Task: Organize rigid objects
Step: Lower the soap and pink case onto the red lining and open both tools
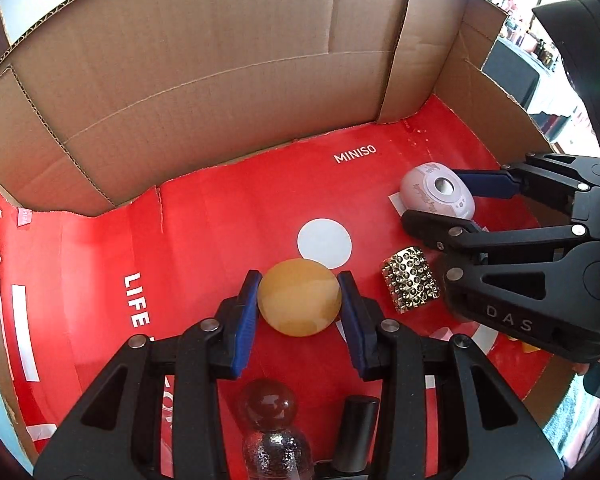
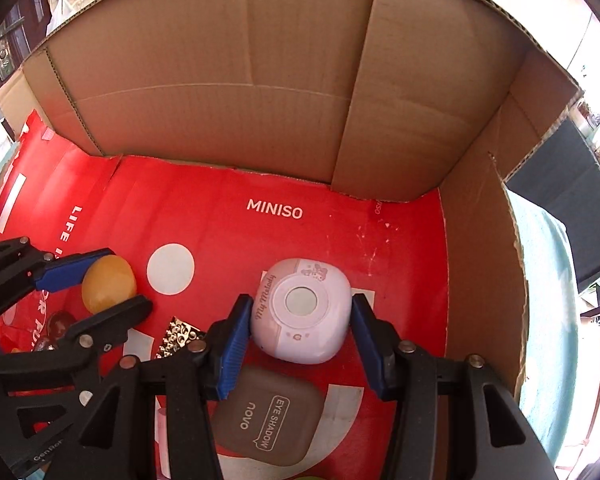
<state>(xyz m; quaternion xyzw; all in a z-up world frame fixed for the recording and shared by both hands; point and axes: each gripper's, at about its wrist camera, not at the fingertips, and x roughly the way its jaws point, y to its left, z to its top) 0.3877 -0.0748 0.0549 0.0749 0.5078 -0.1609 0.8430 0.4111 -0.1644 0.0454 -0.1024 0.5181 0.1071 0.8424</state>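
Observation:
Both grippers reach into a cardboard box (image 1: 204, 80) with a red printed floor (image 2: 308, 236). My left gripper (image 1: 300, 294) has its blue pads on both sides of a round yellow-orange ball (image 1: 299, 296), also seen in the right wrist view (image 2: 108, 283). My right gripper (image 2: 298, 322) straddles a rounded pale pink case (image 2: 302, 310); the left pad touches it, the right pad stands a little off. The case also shows in the left wrist view (image 1: 438, 196).
A gold studded cylinder (image 1: 411, 284) lies between the two grippers. A brown eye shadow case (image 2: 268, 416) lies under my right gripper. A glittery bottle with a round cap (image 1: 274, 428) and a black tube (image 1: 358, 432) sit under my left gripper. Box walls rise behind and right.

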